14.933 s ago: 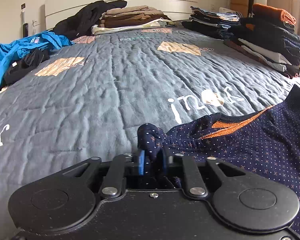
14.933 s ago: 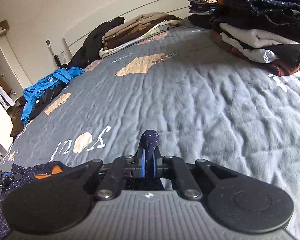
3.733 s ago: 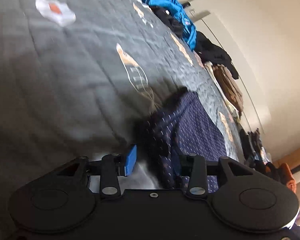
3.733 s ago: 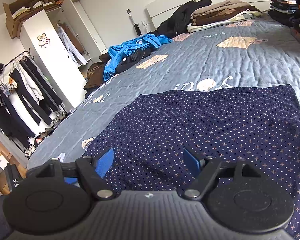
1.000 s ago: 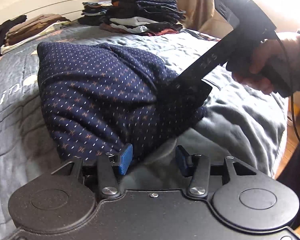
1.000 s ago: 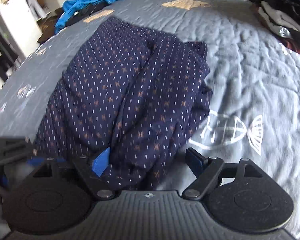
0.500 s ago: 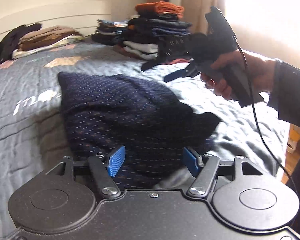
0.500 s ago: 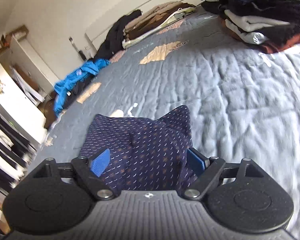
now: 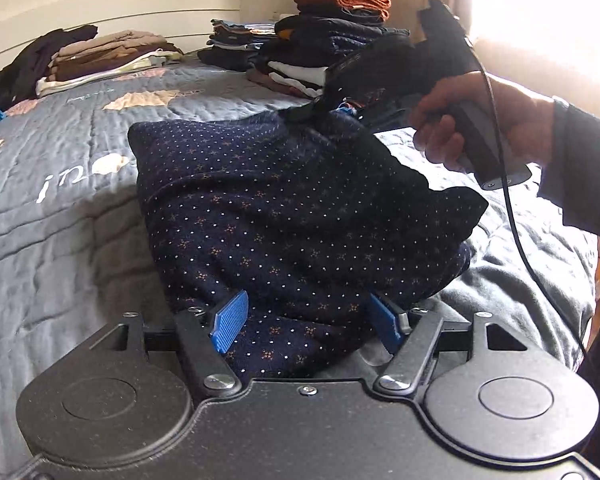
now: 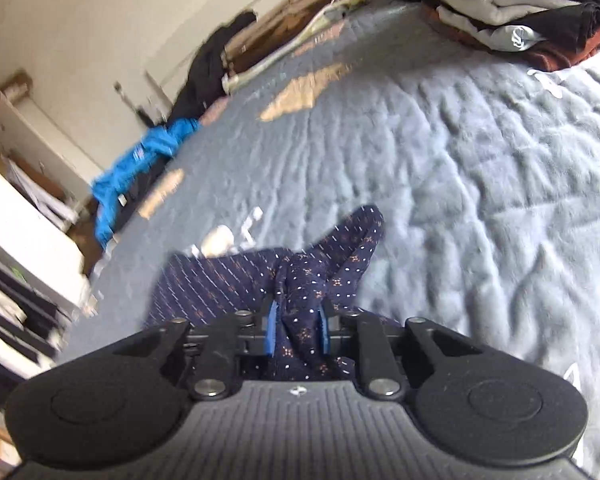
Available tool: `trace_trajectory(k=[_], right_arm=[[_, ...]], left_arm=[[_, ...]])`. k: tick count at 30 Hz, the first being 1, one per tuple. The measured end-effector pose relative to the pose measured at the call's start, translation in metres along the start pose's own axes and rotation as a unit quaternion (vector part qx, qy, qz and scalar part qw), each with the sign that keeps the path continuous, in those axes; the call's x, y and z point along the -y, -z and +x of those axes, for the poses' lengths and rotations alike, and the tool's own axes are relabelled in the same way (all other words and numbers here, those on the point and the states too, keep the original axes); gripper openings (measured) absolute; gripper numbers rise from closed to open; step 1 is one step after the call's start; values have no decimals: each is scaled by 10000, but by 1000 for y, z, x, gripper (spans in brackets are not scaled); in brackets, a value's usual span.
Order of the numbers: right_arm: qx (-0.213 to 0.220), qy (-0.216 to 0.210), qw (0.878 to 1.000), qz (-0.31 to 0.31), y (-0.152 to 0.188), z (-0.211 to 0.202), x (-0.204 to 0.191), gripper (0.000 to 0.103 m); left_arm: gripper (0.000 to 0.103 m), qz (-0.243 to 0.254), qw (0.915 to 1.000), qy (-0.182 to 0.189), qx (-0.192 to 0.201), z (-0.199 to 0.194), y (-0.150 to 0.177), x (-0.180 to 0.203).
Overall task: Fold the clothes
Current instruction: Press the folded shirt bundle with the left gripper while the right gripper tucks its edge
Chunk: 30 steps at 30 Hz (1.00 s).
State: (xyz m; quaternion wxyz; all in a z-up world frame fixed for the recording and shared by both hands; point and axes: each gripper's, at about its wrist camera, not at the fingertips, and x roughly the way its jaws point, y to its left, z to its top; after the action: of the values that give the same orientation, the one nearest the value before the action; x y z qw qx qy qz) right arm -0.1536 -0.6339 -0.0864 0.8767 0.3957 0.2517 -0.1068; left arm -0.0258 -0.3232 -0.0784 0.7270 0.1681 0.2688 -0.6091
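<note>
My right hand-held gripper [image 10: 296, 330] has just closed and now pinches a bunched corner of the navy dotted garment [image 9: 292, 216]. My left hand-held gripper [image 9: 306, 318] has been opening; its jaws straddle the near edge, released. The garment lies folded on the bed [image 9: 60, 216], long axis running away from me. Half a second ago the right jaws stood wide.
</note>
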Motion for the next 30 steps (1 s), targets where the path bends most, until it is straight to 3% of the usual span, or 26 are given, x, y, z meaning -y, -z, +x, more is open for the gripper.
trace_trajectory(k=[4, 7, 10, 12, 17, 19, 23, 25, 28, 30], right_arm=[[362, 162, 9988, 280, -5, -3, 14, 14], [396, 484, 9973, 377, -4, 4, 30, 14], [192, 533, 9973, 473, -1, 8, 40, 28], [281, 488, 9972, 490, -4, -3, 39, 33], [606, -58, 9972, 434, -12, -53, 17, 50], [413, -310, 9986, 76, -2, -61, -4, 55], [-364, -585, 9943, -808, 40, -64, -50, 57], [-660, -557, 9905, -1068, 63, -65, -62, 57], [-922, -415, 9880, -1168, 92, -67, -59, 57], [-1013, -261, 9870, -1223, 105, -68, -47, 56]], left_arm=[[66, -4, 9999, -21, 144, -5, -2, 0], [66, -34, 10000, -11, -33, 0, -1, -2], [66, -60, 10000, 60, -15, -5, -5, -5], [67, -186, 9995, 153, 216, -15, -12, -9], [69, -879, 9918, 623, 688, -16, -24, -25], [69, -1163, 9881, 745, 681, -8, -26, -31], [69, -1641, 9804, 969, 490, 11, -23, -44], [69, -1930, 9748, 1073, 304, 22, -18, -56], [58, -2278, 9667, 1148, 192, 33, -8, -75], [53, -2784, 9503, 1386, 134, 33, -7, -91]])
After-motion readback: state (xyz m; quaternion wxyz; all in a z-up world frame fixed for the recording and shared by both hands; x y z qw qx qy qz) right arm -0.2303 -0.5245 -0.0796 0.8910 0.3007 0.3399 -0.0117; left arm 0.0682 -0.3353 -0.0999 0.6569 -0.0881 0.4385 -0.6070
